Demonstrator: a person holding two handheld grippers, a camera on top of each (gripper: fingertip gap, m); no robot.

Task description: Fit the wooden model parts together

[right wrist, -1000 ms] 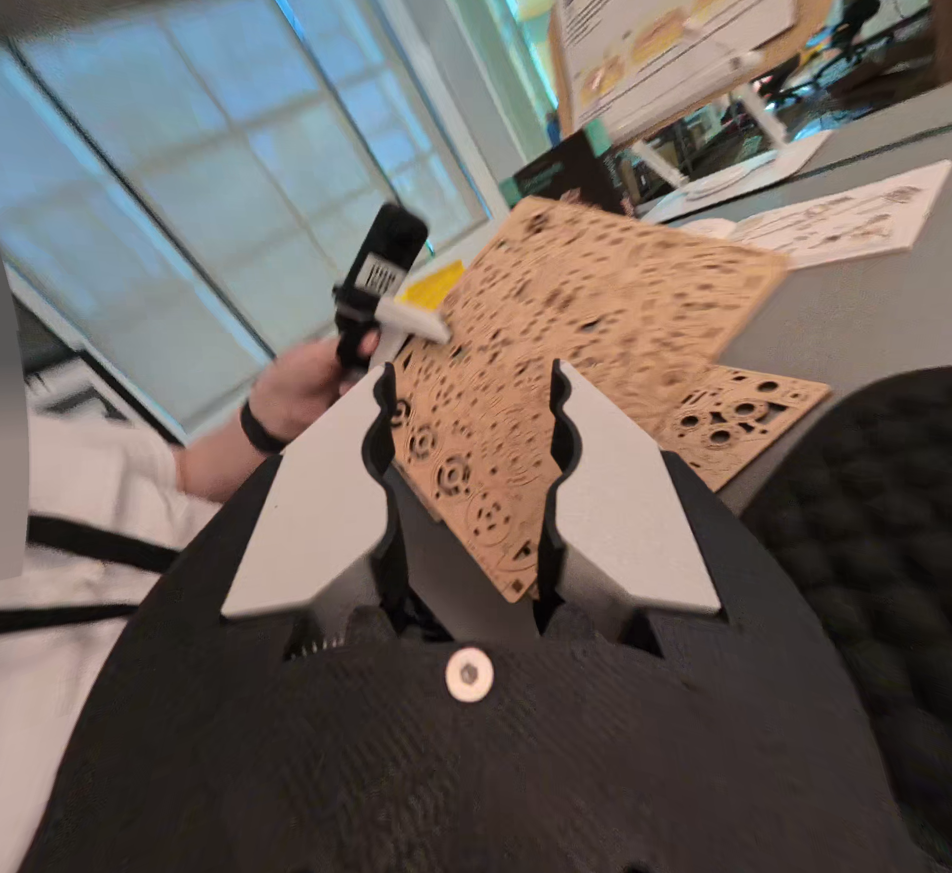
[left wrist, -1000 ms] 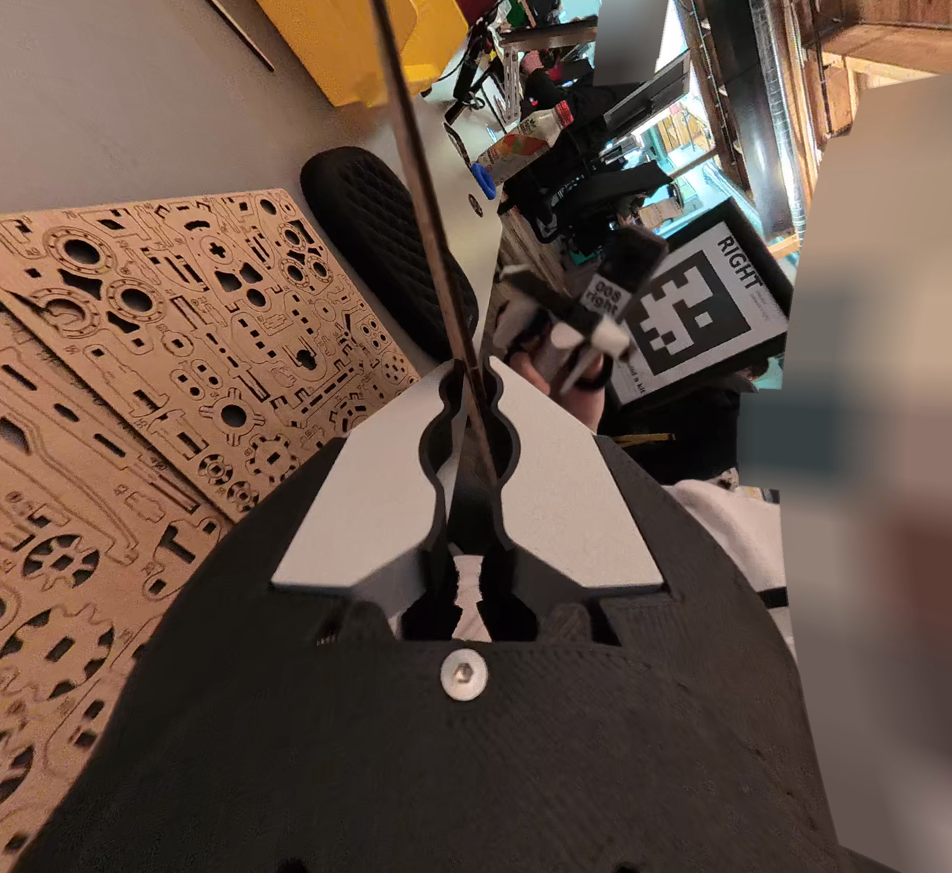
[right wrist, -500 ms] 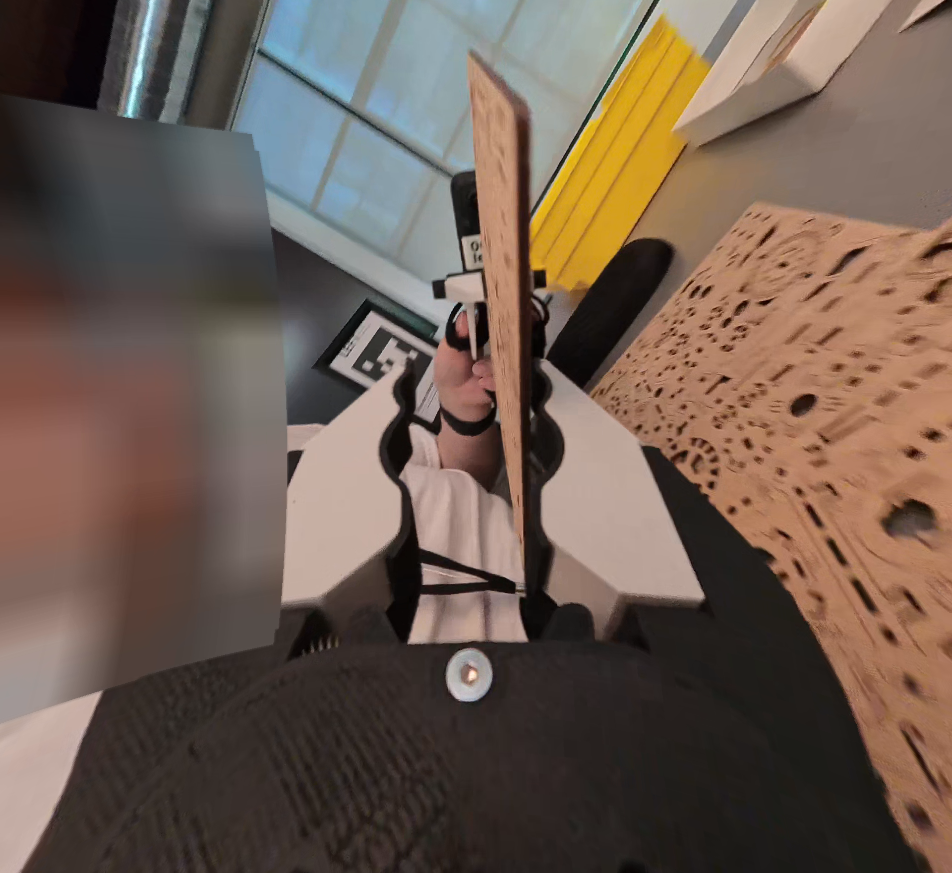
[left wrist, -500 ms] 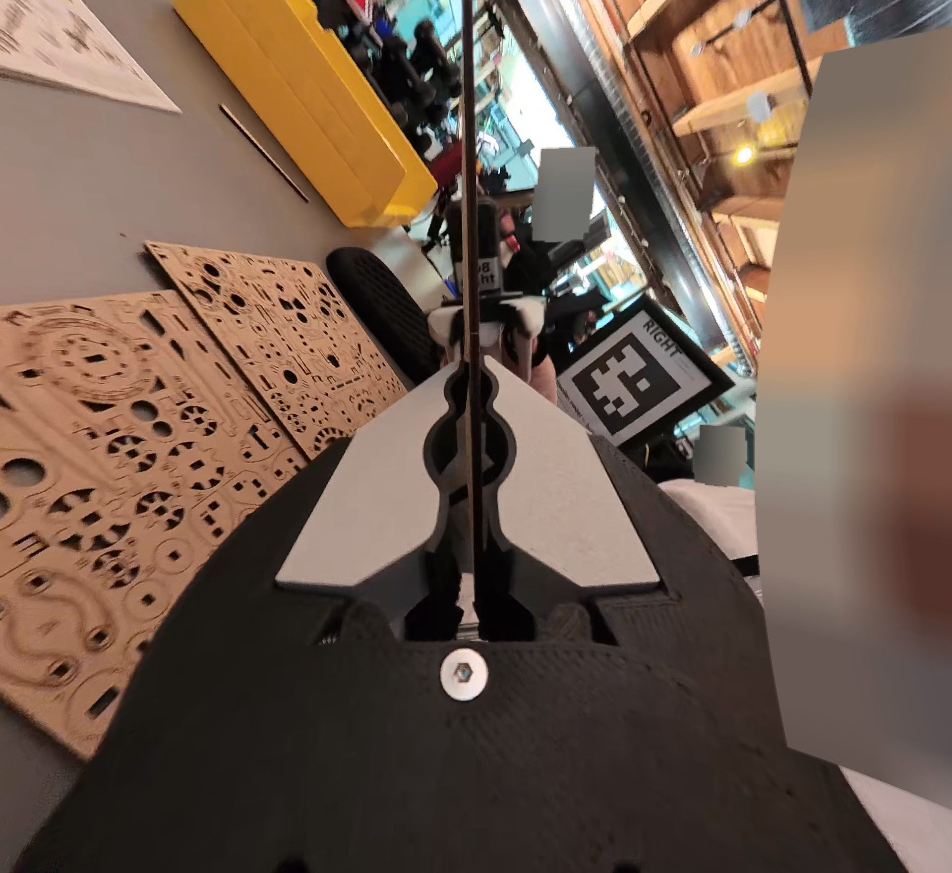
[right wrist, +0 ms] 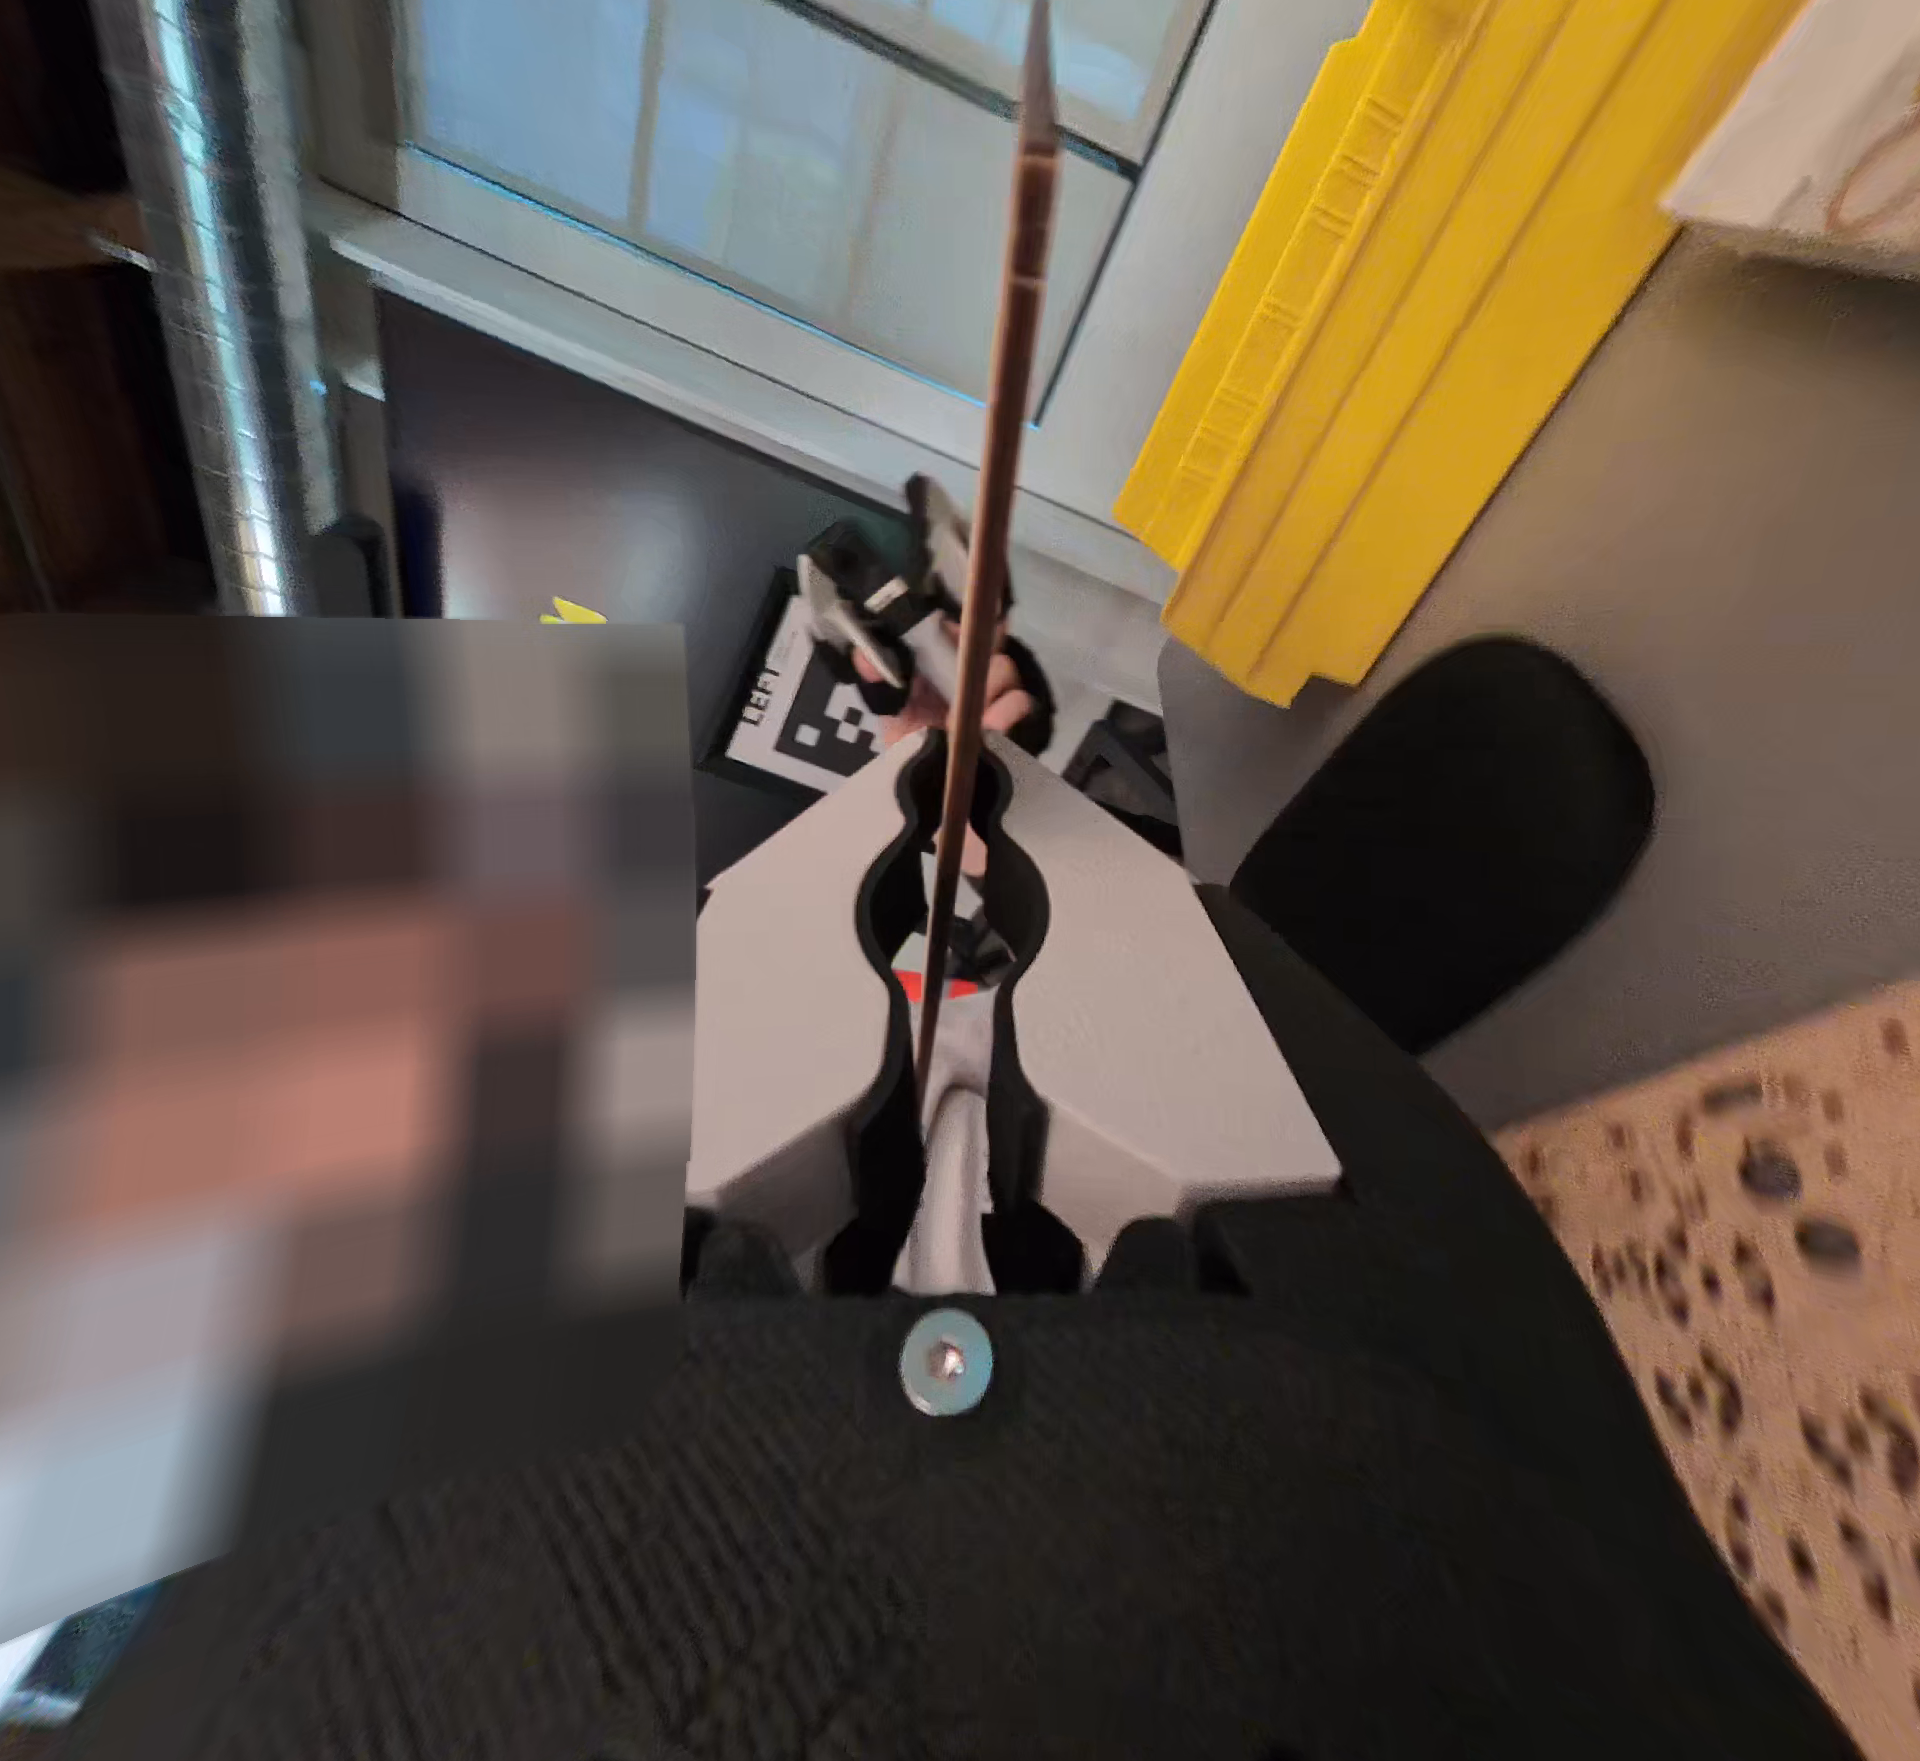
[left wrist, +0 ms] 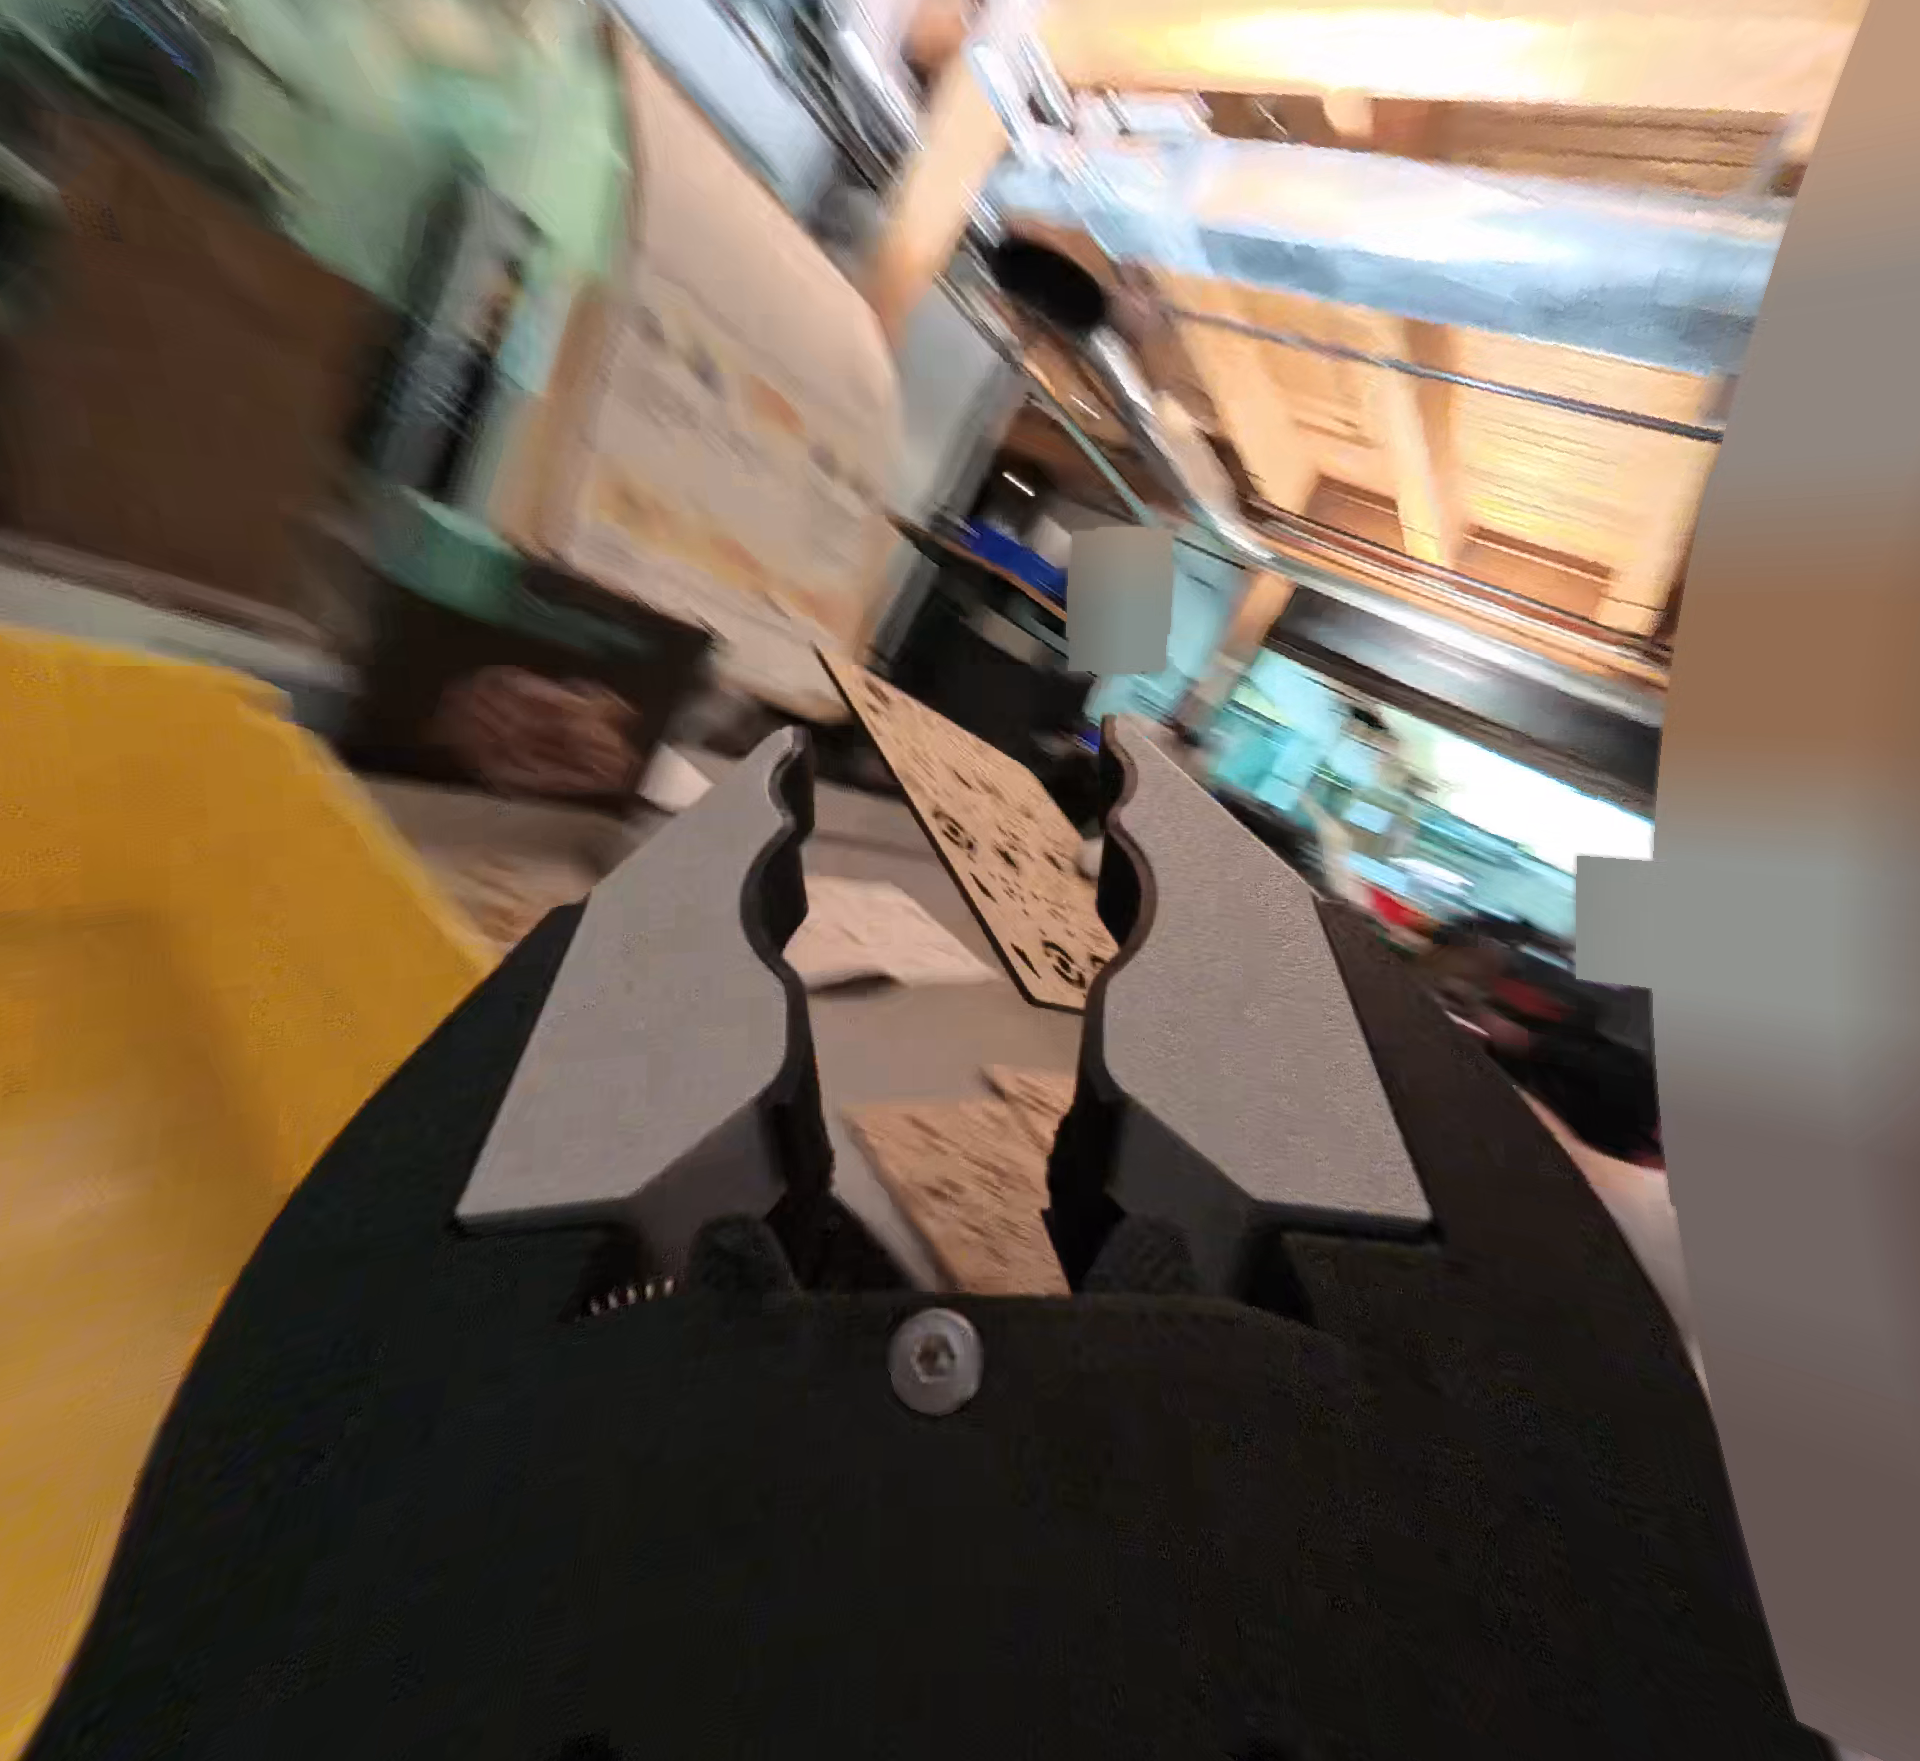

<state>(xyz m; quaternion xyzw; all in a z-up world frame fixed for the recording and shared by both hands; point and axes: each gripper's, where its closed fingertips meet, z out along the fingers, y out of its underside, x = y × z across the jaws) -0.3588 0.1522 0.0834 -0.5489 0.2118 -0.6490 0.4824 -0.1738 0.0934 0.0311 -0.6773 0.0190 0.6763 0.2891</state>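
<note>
My right gripper point(right wrist: 954, 761) is shut on a thin wooden parts sheet point(right wrist: 1003, 423), which I see edge-on, standing up past the fingertips. The same sheet point(left wrist: 997, 838) shows in the left wrist view, tilted in the air beyond my left gripper point(left wrist: 954, 745). The left gripper is open and empty, its jaws well apart. It also shows farther off in the right wrist view point(right wrist: 894, 589), held in a hand behind the sheet. More laser-cut wooden sheets point(right wrist: 1766, 1244) lie on the grey table point(right wrist: 1714, 568).
A yellow bin point(right wrist: 1403, 309) lies on the table, close on the left in the left wrist view point(left wrist: 156, 984). A black padded rest point(right wrist: 1455, 828) sits beside it. A white box point(right wrist: 1818, 101) is at top right. A paper sheet point(left wrist: 883, 932) and flat wooden sheets point(left wrist: 956, 1181) lie below the left gripper. Spacing between my two grippers at the tips: around 20 cm.
The left gripper has let go of the wooden sheet, opened and swung away. The right gripper has closed on the sheet and now holds it alone.
</note>
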